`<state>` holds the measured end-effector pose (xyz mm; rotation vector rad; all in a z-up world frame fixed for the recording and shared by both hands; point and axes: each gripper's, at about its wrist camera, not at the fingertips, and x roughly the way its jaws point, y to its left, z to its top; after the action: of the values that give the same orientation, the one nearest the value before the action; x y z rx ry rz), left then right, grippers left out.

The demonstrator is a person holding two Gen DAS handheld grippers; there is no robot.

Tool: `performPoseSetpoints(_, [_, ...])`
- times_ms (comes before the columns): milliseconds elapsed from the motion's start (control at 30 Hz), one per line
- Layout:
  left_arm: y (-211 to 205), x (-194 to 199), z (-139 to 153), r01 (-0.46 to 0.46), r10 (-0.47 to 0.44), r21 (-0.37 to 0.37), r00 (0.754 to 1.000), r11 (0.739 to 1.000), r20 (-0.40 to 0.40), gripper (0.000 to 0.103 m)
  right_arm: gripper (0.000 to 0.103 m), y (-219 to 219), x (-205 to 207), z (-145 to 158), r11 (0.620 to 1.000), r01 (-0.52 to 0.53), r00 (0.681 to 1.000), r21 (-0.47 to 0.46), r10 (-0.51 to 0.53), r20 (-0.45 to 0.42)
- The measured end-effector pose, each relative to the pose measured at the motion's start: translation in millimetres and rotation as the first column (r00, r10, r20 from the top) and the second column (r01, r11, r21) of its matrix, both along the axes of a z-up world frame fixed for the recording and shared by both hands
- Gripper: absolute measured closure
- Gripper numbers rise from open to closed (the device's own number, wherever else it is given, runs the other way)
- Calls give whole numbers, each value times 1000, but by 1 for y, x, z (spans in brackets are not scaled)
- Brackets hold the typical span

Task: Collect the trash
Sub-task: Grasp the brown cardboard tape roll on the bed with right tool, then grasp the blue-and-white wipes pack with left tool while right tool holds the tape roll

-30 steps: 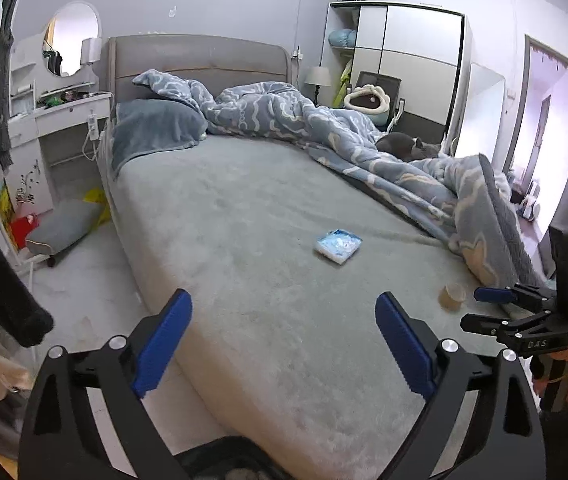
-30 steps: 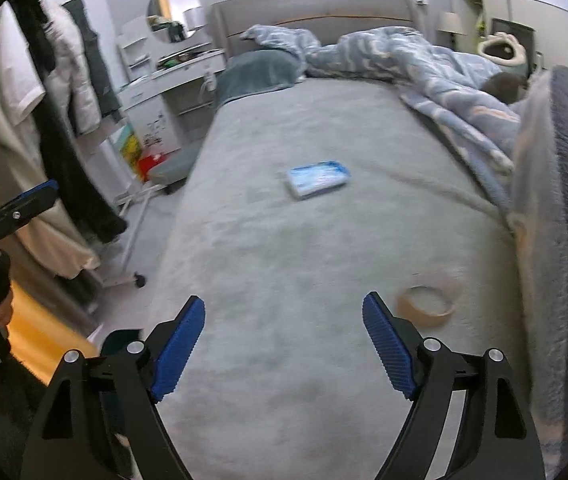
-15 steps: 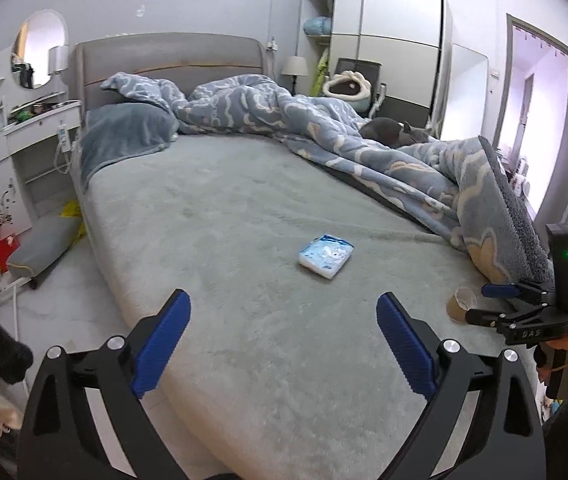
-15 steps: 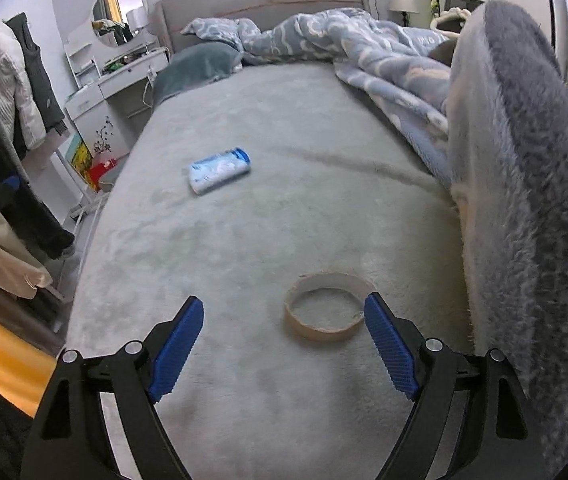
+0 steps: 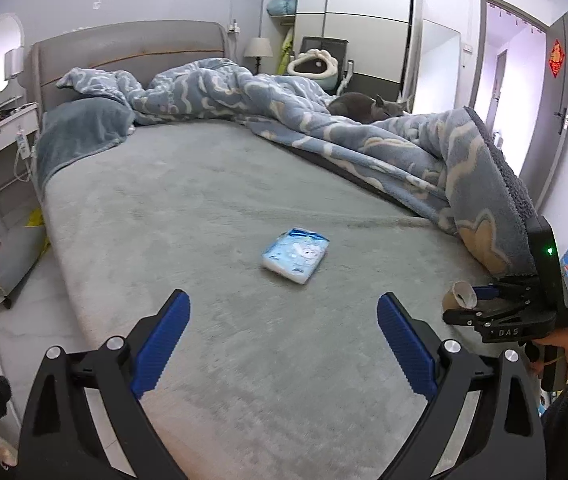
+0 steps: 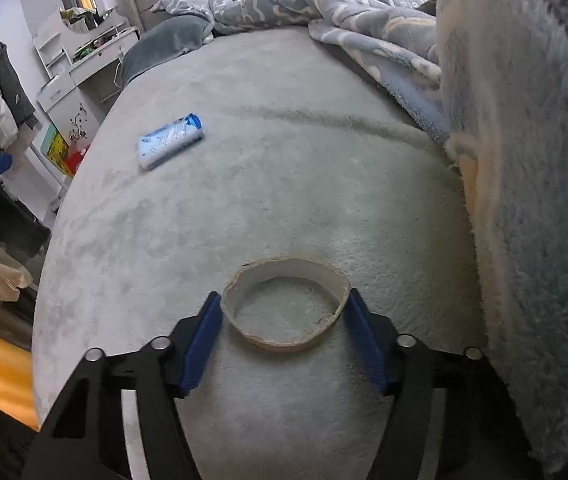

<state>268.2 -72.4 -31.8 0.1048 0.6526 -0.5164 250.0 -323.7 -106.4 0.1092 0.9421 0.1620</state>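
Grey plush covers the bed (image 5: 212, 184), with a rumpled blue blanket (image 5: 383, 148) heaped along its far side and a wardrobe (image 5: 355, 28) behind. My right gripper (image 6: 282, 316) has its jaws closed against a cardboard ring (image 6: 284, 304) lying on the bed. My left gripper (image 5: 284, 336) hangs with jaws wide apart, near a tissue pack (image 5: 295, 254).

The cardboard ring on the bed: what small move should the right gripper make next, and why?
Probably close a little more, then lift. The right gripper already has its blue pads on both sides of the cardboard ring, touching or almost touching its wall, while the ring lies on the grey bed cover. Squeeze gently, since thin cardboard may buckle.
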Motion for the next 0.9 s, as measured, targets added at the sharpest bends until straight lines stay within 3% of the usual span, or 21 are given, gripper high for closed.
performPoseSetpoints(367, [-43,33,-19,125,-124,79,992,989,-16,7,47,11,-10,34,987,-125,989,97,116,89])
performPoseSetpoints(567, [-65,68,-38,192,-186,101,981,976,-61,7,47,17,-8,38,976,-169,984,137,158,84])
performPoseSetpoints(700, [-79,90,-54,246,-234,174,969,954,-84,7,47,19,-6,41,973,-178,982,148,167,85])
performPoseSetpoints(900, [-85,126,-63,254,-235,191,965,948,-117,7,47,20,-3,44,966,-177,983,190,163,88])
